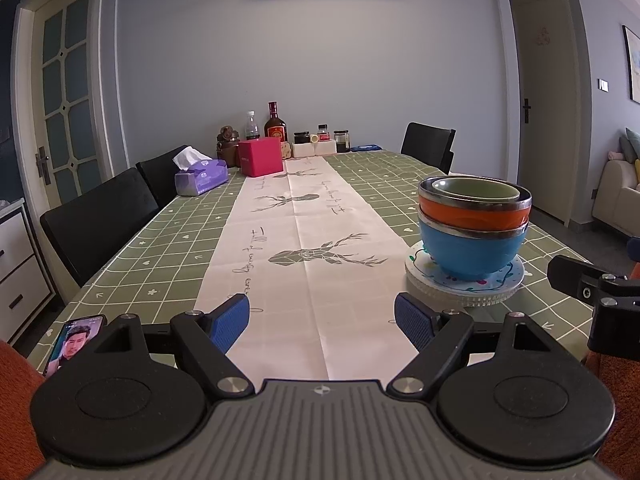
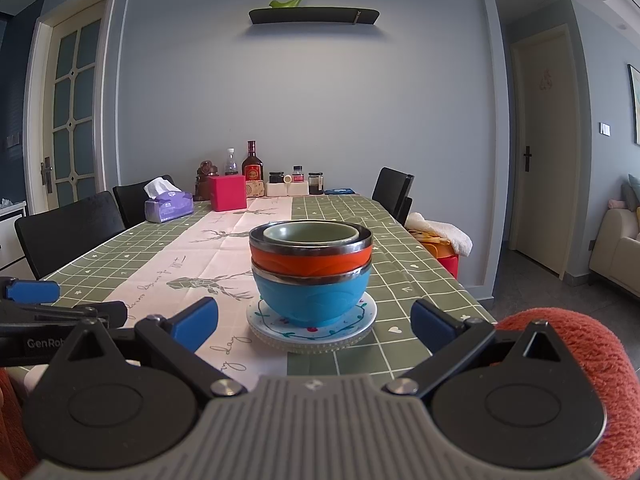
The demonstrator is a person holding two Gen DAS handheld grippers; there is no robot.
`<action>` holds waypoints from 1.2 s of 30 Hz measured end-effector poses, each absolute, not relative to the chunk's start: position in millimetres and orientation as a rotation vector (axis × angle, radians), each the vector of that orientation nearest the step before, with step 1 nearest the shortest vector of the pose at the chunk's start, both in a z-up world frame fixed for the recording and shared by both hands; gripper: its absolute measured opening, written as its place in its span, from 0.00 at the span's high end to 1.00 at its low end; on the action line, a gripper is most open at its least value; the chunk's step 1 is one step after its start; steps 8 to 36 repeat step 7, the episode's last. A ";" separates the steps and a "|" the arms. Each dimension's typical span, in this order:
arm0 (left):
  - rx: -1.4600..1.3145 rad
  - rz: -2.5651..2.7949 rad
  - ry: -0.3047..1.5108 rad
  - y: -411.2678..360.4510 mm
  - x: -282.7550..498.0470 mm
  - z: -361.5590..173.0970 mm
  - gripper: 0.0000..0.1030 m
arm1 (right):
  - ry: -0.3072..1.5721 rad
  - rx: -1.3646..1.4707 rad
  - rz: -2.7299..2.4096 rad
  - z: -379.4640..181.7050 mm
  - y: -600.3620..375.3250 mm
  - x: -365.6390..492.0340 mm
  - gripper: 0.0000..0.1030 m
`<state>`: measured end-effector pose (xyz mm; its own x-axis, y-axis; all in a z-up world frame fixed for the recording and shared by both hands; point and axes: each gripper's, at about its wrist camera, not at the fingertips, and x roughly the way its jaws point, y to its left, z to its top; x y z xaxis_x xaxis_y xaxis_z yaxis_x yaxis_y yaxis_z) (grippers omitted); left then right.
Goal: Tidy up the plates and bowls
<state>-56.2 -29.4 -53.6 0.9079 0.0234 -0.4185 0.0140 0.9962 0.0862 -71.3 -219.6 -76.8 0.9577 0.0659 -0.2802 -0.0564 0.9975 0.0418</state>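
Three nested bowls, green bowl (image 2: 311, 233) in orange bowl (image 2: 310, 261) in blue bowl (image 2: 310, 296), rest on stacked plates (image 2: 312, 326) on the table (image 2: 404, 276). Left tool (image 1: 322, 322) and right tool (image 2: 314, 322): jaws spread wide, holding nothing.

Three bowls nested upright — green bowl (image 2: 311, 234) inside the orange bowl (image 2: 310, 261), that inside the blue bowl (image 2: 311, 294) — all sitting on stacked plates (image 2: 360, 326), near the tabletop's near right edge.
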 end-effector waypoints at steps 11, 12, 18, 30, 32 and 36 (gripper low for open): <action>0.086 0.006 0.432 -29.8 -55.9 -53.9 0.06 | 0.286 0.033 0.063 -76.8 -219.7 -71.2 0.03; 0.086 0.006 0.432 -29.8 -55.9 -53.9 0.06 | 0.286 0.033 0.063 -76.8 -219.7 -71.2 0.03; 0.086 0.006 0.432 -29.8 -55.9 -53.9 0.06 | 0.286 0.033 0.063 -76.8 -219.7 -71.2 0.03; 0.086 0.006 0.432 -29.8 -55.9 -53.9 0.06 | 0.286 0.033 0.063 -76.8 -219.7 -71.2 0.03; 0.086 0.006 0.432 -29.8 -55.9 -53.9 0.06 | 0.286 0.033 0.063 -76.8 -219.7 -71.2 0.03; 0.086 0.006 0.432 -29.8 -55.9 -53.9 0.06 | 0.286 0.033 0.063 -76.8 -219.7 -71.2 0.03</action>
